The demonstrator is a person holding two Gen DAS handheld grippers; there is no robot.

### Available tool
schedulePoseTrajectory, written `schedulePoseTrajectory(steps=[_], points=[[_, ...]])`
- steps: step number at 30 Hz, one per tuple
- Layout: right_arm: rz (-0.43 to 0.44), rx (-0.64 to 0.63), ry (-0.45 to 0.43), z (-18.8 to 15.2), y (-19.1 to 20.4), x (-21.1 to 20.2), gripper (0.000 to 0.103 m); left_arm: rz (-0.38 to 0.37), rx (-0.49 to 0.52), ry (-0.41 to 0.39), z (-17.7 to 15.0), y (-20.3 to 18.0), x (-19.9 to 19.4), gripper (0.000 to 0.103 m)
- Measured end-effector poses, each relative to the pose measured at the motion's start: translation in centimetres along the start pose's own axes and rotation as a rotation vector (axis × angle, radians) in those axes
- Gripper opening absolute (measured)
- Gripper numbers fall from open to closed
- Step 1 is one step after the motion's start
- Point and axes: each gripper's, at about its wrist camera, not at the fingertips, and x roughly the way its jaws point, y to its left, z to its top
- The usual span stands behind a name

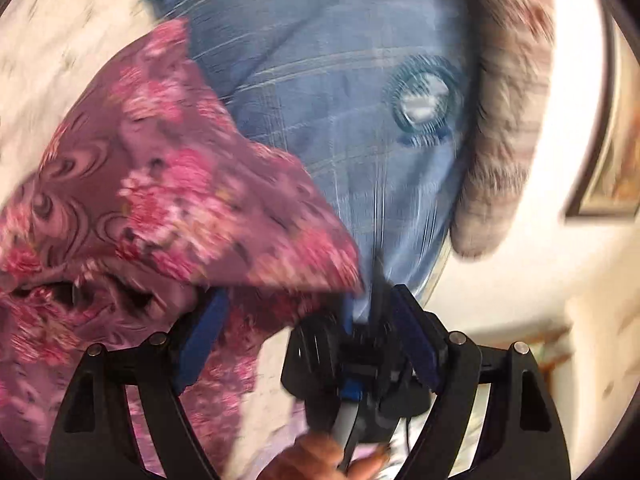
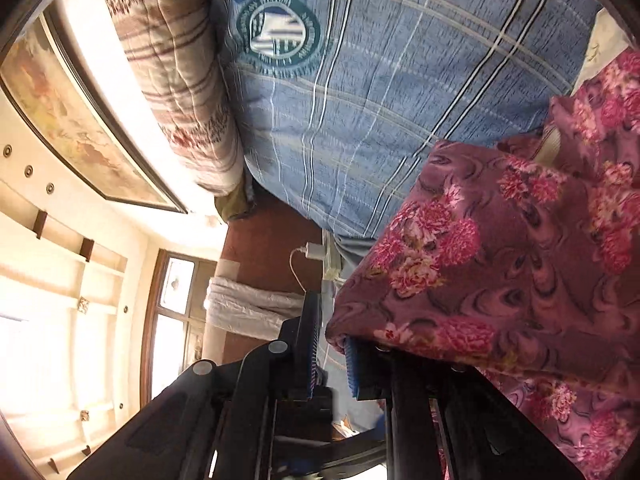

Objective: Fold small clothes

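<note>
A purple cloth with pink flowers point(image 1: 160, 184) hangs lifted in front of a blue plaid quilt point(image 1: 320, 80). My left gripper point(image 1: 310, 298) stands wide open; the cloth drapes over the tip of its left finger point(image 1: 202, 340), and its pads press on nothing. Between its fingers I see my right gripper point(image 1: 360, 328) facing me, with a hand point(image 1: 324, 456) below it. In the right wrist view the right gripper point(image 2: 331, 334) is narrowed onto the lower corner of the floral cloth point(image 2: 500, 264), which hangs over its right finger. Motion blurs the left wrist view.
The quilt point(image 2: 380, 100) carries a round green emblem point(image 2: 276, 36). A beige, brown-striped blanket point(image 2: 176, 72) lies beside it. A framed picture point(image 2: 76, 120) hangs on the wall. A white charger with its cable point(image 2: 312, 250) sits at the bed's edge. White sheet point(image 1: 60, 60) shows behind the cloth.
</note>
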Motion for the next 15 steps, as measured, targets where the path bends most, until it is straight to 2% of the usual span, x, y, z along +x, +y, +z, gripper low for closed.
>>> schedulePoseTrajectory(steps=[4,7,8,10,11,12,15], points=[[0.015,0.018,-0.014,0.1,-0.5,-1.2,0.014,0.000,-0.031,-0.070,0.9,0.7,0.1,0.081],[0.009,0.013,-0.018,-0.2,-1.2,-2.0,0.014,0.055,0.009,-0.134,1.8,0.4,-0.6,0.080],[0.009,0.023,-0.023,-0.4,-2.0,-2.5,0.017,0.091,0.028,-0.161,2.2,0.3,-0.9,0.076],[-0.024,0.075,-0.061,-0.8,-4.3,-3.6,0.035,0.160,0.070,-0.203,2.7,0.4,-1.2,0.063],[-0.047,0.116,-0.079,-0.9,-5.8,-4.2,0.048,0.184,0.083,-0.208,3.0,0.6,-1.3,0.053],[-0.068,0.161,-0.098,-1.1,-7.3,-4.9,0.052,0.188,0.083,-0.205,3.4,0.9,-1.3,0.048],[-0.109,0.318,-0.180,-1.5,-11.9,-7.2,0.052,0.223,0.090,-0.216,4.0,1.9,-1.7,0.037]])
